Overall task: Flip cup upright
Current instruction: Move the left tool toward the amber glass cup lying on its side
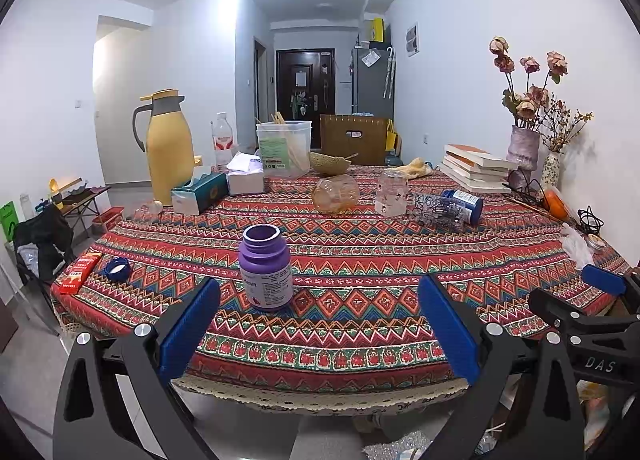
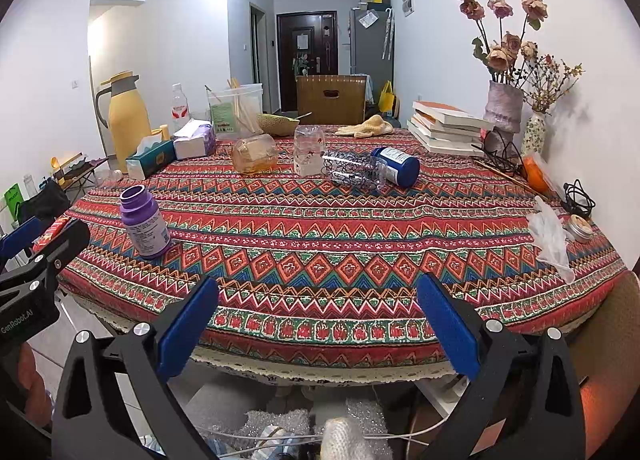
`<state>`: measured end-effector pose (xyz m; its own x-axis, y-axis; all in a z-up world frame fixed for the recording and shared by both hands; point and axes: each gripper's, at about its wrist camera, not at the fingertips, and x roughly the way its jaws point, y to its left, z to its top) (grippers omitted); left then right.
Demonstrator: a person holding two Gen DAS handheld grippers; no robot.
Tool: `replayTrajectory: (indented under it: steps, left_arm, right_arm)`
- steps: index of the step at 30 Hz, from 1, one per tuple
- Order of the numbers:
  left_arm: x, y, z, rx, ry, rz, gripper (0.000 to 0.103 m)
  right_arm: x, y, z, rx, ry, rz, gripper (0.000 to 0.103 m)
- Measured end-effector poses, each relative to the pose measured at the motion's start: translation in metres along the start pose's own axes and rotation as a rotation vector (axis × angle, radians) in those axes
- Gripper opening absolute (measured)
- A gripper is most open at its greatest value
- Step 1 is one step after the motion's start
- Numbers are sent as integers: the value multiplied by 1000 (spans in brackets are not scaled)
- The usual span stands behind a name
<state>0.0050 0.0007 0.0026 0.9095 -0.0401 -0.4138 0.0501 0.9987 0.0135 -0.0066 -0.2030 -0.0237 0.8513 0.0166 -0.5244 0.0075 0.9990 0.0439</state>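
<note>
Three glass cups sit at the far middle of the patterned table. An amber cup (image 1: 335, 193) (image 2: 254, 155) lies on its side. A clear cup with small red figures (image 1: 391, 193) (image 2: 308, 151) stands upside down. A clear cup with black scribbles (image 1: 439, 210) (image 2: 354, 171) lies on its side. My left gripper (image 1: 320, 324) is open and empty at the near table edge. My right gripper (image 2: 318, 320) is open and empty at the near edge too, and shows at the right of the left wrist view (image 1: 604, 280).
An open purple bottle (image 1: 265, 267) (image 2: 145, 221) stands near the left gripper, its blue cap (image 1: 117, 269) beside a red packet (image 1: 78, 272). A blue bottle (image 2: 396, 164) lies by the scribbled cup. Yellow thermos (image 1: 168, 147), tissue box (image 1: 199, 192), books (image 2: 446, 125), vases (image 2: 502, 109), plastic glove (image 2: 550, 234).
</note>
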Motion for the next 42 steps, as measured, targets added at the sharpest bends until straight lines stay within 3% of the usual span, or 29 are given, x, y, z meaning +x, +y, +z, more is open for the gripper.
replayTrajectory:
  steps: [16,42]
  left_arm:
    - [29,-9,23,3,13,4,96]
    - [126,-46,96,103,84,18,96]
  right_arm:
    - [31,-16,30,2,26,-1,96]
    - [127,-56,88,32,84,13,96]
